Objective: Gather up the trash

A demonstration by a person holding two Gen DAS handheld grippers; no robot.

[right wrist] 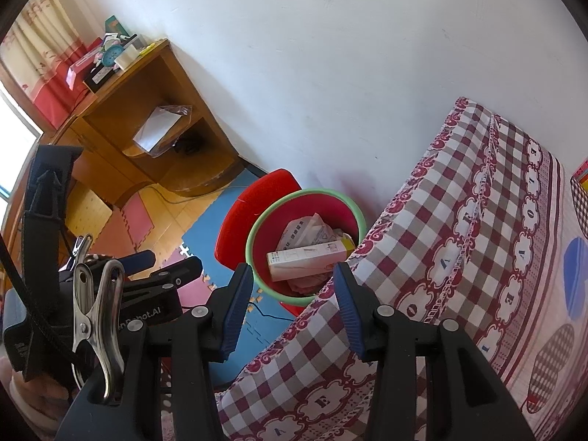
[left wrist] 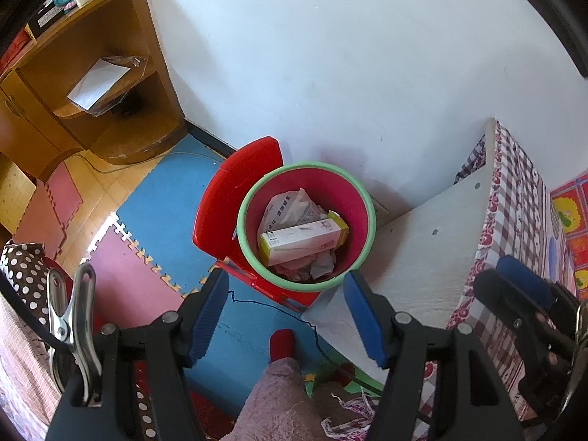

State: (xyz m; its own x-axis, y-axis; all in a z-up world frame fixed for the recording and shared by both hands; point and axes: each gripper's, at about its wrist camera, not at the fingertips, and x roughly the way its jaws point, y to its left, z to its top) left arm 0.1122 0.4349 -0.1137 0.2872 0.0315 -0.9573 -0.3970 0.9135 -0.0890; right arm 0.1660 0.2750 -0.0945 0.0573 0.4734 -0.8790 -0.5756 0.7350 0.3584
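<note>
A: Both tongs were empty. The left tongs (left wrist: 284,312) stood wide apart with nothing between the blue pads, and the right tongs (right wrist: 290,307) stood partly open, also bare.

B: Which way did the trash lie from them?

A: Straight ahead and below, along the line both were pointing. The bin (left wrist: 367,198) sat on the floor just beyond the left pair's tips, and in the right view the bin (right wrist: 362,220) was partly cut off by the edge of the checked bed cover (right wrist: 459,220).

B: So the left was nearer?

A: I judged it so. It looked down into the bin's mouth with a clear drop, while the right hung above the bed, beside the bin rather than over it.

B: What was inside?

A: A long white carton (left wrist: 303,239) lay on top, its long axis running across the bin from lower left to upper right, the yellow end toward the bed. Crumpled printed paper (left wrist: 290,205) sat behind it and more scraps underneath.

B: Anything loose nearby?

A: Near the person's red-socked foot (left wrist: 281,341) only a dark thread trailed over the blue mat. Behind the bin stood a red chair (left wrist: 235,191), touching it, and well apart a wooden shelf (left wrist: 143,47) held a white sheet in a clear sleeve (left wrist: 99,81). Whether that counted as trash, I couldn't tell.
</note>
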